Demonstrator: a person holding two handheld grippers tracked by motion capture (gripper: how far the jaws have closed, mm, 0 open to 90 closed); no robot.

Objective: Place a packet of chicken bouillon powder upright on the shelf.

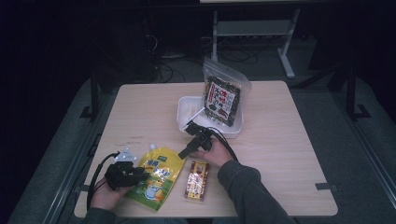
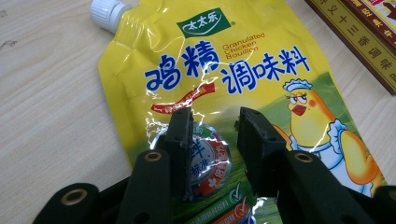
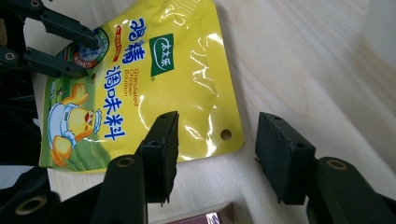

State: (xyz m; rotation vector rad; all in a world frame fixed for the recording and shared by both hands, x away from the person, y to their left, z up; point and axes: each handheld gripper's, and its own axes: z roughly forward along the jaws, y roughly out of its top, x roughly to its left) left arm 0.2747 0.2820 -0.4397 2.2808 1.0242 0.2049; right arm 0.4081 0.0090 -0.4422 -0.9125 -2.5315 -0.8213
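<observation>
Pale wooden table (image 1: 280, 140), left gripper (image 2: 210, 140) jaws pinching yellow bouillon pouch (image 2: 224, 65), right gripper (image 3: 217, 154) jaws spread, holding nothing.

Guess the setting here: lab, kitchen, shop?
Most likely a lab or recording room, not a kitchen. A bare wooden table stands on grey floor, with loose cables and a metal stand's legs behind it in the dark. The groceries look staged: yellow bouillon pouch, white tray.

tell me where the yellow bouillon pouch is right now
In the high view the yellow bouillon pouch lies flat at the table's near left, between the left gripper and the red packet.
</observation>
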